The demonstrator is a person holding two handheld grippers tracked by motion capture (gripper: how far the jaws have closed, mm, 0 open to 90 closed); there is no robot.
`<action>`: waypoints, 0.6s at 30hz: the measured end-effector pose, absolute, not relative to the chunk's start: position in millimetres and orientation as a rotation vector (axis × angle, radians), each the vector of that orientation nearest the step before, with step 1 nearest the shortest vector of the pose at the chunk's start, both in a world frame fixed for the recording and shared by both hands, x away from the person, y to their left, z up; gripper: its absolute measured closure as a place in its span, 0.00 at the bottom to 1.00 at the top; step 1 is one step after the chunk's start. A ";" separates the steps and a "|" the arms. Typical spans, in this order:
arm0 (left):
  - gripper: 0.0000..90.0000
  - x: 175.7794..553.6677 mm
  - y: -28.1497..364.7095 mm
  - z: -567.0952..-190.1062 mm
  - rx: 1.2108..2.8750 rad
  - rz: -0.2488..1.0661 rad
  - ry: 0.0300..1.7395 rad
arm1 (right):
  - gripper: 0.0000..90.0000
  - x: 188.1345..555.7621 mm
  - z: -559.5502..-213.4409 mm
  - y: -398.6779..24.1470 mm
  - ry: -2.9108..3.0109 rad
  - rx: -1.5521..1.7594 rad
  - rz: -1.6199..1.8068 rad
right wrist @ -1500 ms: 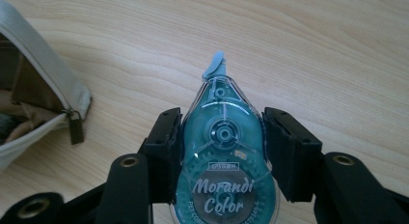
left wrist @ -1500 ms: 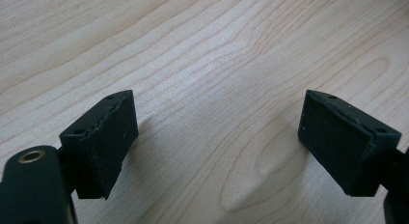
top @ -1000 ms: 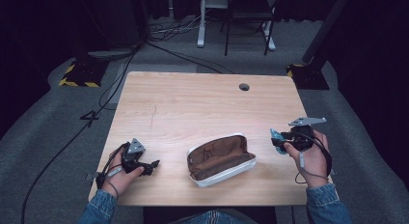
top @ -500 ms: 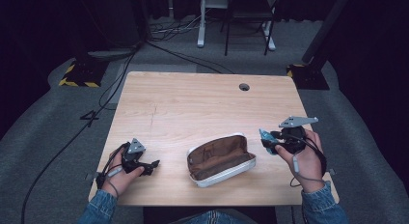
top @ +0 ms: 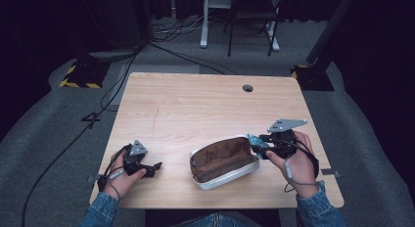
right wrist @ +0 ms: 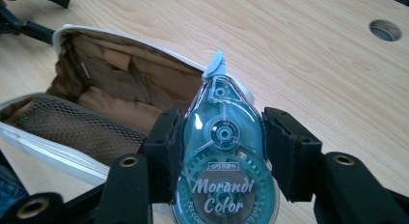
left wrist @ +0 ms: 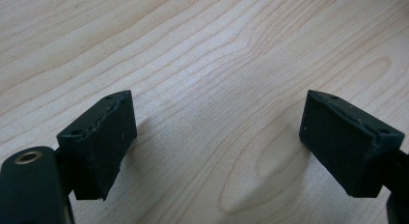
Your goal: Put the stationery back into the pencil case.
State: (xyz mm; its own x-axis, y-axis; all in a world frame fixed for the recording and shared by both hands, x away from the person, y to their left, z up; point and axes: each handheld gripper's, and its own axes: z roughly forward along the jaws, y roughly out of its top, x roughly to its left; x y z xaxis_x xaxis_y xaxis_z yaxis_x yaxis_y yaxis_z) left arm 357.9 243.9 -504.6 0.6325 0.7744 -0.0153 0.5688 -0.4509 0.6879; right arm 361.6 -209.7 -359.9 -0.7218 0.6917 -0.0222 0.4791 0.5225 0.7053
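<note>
The wooden counter [top: 205, 109] is lying bare across its far half, a round cable hole [top: 248, 88] near its far edge. An open pencil case [top: 222, 161], white-shelled with brown fabric and mesh lining, is sitting near the front edge. The right claw [right wrist: 223, 137] is clamping a teal translucent correction tape dispenser [right wrist: 224, 166], printed "Morandi Color", its tip touching the case's right end. The left claw [left wrist: 217, 142] is resting spread apart, well left of the case.

table [top: 195, 104]: light wood, round hole [top: 248, 88] | on it: open pouch [top: 224, 161]
</note>
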 end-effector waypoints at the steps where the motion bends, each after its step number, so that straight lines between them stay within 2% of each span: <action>1: 0.15 358.0 244.0 -504.5 2.186 0.394 1.044 | 0.56 361.3 -359.9 -207.8 2.469 0.973 1.008; 18: 0.14 358.0 243.5 -504.5 2.185 0.387 1.045 | 0.56 355.9 -367.2 -166.2 2.563 0.833 1.023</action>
